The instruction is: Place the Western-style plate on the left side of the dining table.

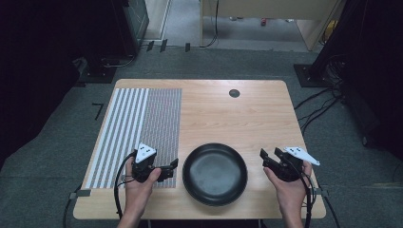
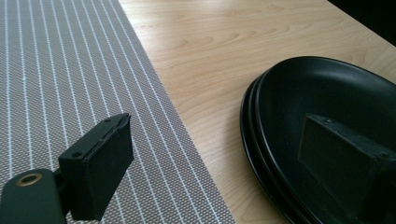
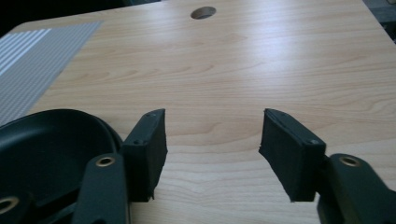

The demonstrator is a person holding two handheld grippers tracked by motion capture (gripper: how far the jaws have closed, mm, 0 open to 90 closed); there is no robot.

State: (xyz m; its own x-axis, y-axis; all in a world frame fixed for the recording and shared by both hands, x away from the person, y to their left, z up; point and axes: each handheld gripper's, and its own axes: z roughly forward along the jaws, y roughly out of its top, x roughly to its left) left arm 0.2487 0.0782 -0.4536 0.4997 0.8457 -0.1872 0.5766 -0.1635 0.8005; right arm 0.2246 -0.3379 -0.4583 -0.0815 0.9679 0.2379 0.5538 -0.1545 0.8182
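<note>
Both grippers sit beside the black plates (image 1: 215, 173). The left gripper (image 1: 172, 167) and right gripper (image 1: 267, 155) gape wide, holding nothing, hands low.

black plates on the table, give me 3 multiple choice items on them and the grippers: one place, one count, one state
1. Where do the black plates sit?
A. on the striped mat
B. on the bare wood, between the two hand-held grippers
C. over the round hole in the table

2. How many plates are stacked?
A. one
B. at least two
C. six

3. How is the right hand-held gripper?
A. open, nothing between its jaws
B. shut on a plate
C. shut on the mat

Answers:
1 B: the high view shows them on wood right of the striped mat, with the left hand-held gripper on the other side.
2 B: the left gripper view shows two nested rims.
3 A: bare wood shows between its jaws.
</note>
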